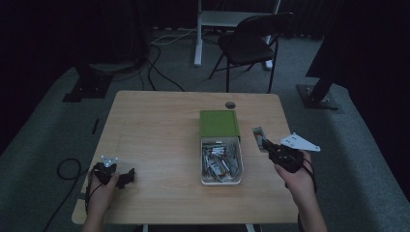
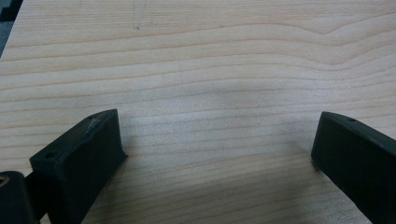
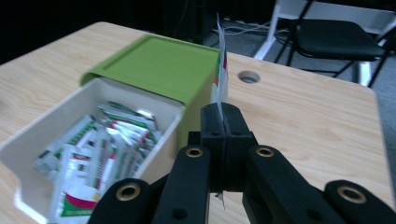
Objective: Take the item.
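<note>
A white drawer [image 1: 221, 181] full of several red, green and white sachets [image 3: 100, 154] is pulled out of a green box [image 1: 219, 123] at the table's middle. My right gripper [image 1: 269, 146] hovers to the right of the drawer, shut on one sachet [image 3: 221, 70] that stands up edge-on from its closed jaws. My left gripper [image 1: 129, 176] rests low over the table's front left corner, open, with bare wood between its two fingers [image 2: 79, 163].
The wooden table [image 1: 159, 130] has a round cable hole [image 1: 230, 105] behind the green box. A dark folding chair [image 1: 251, 43] and a white desk leg [image 1: 198, 34] stand beyond the table, with cables on the floor.
</note>
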